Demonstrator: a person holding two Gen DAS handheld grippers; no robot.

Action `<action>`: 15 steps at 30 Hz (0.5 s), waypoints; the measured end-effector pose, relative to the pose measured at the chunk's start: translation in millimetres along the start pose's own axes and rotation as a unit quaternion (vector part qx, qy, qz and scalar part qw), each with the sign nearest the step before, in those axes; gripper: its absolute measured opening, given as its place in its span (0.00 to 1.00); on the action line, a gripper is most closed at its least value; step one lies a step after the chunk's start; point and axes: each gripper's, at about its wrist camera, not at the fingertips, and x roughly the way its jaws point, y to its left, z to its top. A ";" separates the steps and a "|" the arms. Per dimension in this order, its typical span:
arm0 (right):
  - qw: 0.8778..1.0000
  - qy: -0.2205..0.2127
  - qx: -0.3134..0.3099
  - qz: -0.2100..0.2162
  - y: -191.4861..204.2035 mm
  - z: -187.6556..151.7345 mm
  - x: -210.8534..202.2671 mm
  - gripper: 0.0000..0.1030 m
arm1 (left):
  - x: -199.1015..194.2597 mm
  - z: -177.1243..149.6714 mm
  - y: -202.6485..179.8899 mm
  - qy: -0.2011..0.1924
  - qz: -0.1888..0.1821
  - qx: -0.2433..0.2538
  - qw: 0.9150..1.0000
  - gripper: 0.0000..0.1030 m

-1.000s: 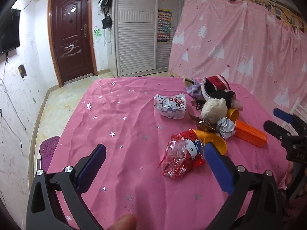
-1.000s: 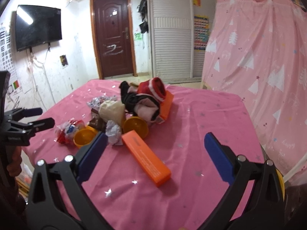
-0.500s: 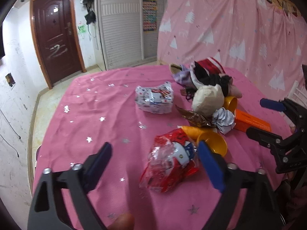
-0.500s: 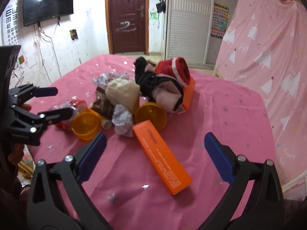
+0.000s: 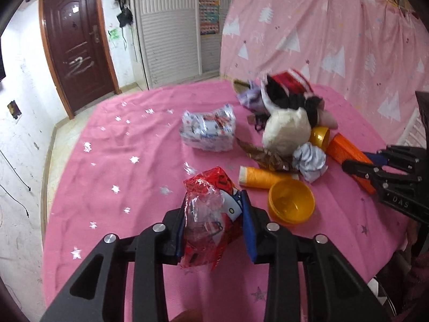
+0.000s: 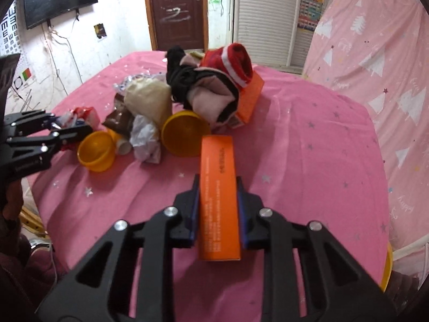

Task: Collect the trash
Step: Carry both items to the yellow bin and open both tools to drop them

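Note:
My left gripper (image 5: 214,220) is shut on a crumpled red and clear plastic wrapper (image 5: 211,214) at the near side of the pink table. My right gripper (image 6: 218,201) is shut on a long orange box (image 6: 218,196) lying on the cloth. The right gripper also shows in the left wrist view (image 5: 375,166), closed on the orange box (image 5: 346,150). The left gripper shows in the right wrist view (image 6: 67,131) on the red wrapper (image 6: 83,114).
A pile in the table's middle holds two yellow bowls (image 6: 96,150) (image 6: 185,131), crumpled paper (image 6: 144,139), an orange spool (image 5: 257,177), a cream bag (image 5: 287,131), a brown wrapper (image 5: 265,155), clothes with a red hat (image 6: 236,64) and a white printed packet (image 5: 209,128). A pink curtain (image 6: 375,40) hangs behind.
Both grippers moved forward and down and closed: the left on the red wrapper, the right on the orange box. Both were open before.

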 end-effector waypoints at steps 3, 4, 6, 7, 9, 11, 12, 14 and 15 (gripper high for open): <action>1.000 -0.021 0.000 0.005 -0.8 0.1 -10.8 0.21 | -15.0 4.2 3.2 -0.016 0.002 -0.005 1.000 0.27; 1.000 -0.025 0.001 0.008 -2.4 1.4 -14.1 0.21 | -19.7 6.7 3.5 -0.021 0.001 -0.007 1.000 0.27; 0.999 -0.037 0.004 0.009 -5.8 3.4 -21.6 0.21 | -30.4 12.5 0.2 -0.034 -0.003 -0.006 0.999 0.27; 0.999 -0.043 0.007 0.007 -9.3 4.4 -25.5 0.21 | -34.5 15.2 -1.7 -0.040 -0.005 -0.003 0.999 0.27; 0.998 -0.053 0.017 0.000 -17.7 5.1 -33.3 0.21 | -45.0 23.8 -13.7 -0.054 -0.015 0.007 0.998 0.27; 0.998 -0.062 0.026 -0.011 -28.3 4.2 -42.3 0.21 | -52.1 33.0 -30.0 -0.059 -0.033 0.019 0.998 0.28; 0.997 -0.065 0.031 -0.017 -36.6 4.0 -46.7 0.21 | -55.6 39.3 -40.6 -0.062 -0.046 0.027 0.997 0.27; 0.996 -0.074 0.046 -0.030 -52.3 1.0 -58.4 0.21 | -58.5 51.8 -66.9 -0.065 -0.075 0.047 0.994 0.28; 0.994 -0.080 0.055 -0.041 -62.3 -1.6 -66.5 0.21 | -58.2 57.2 -78.5 -0.064 -0.089 0.055 0.992 0.28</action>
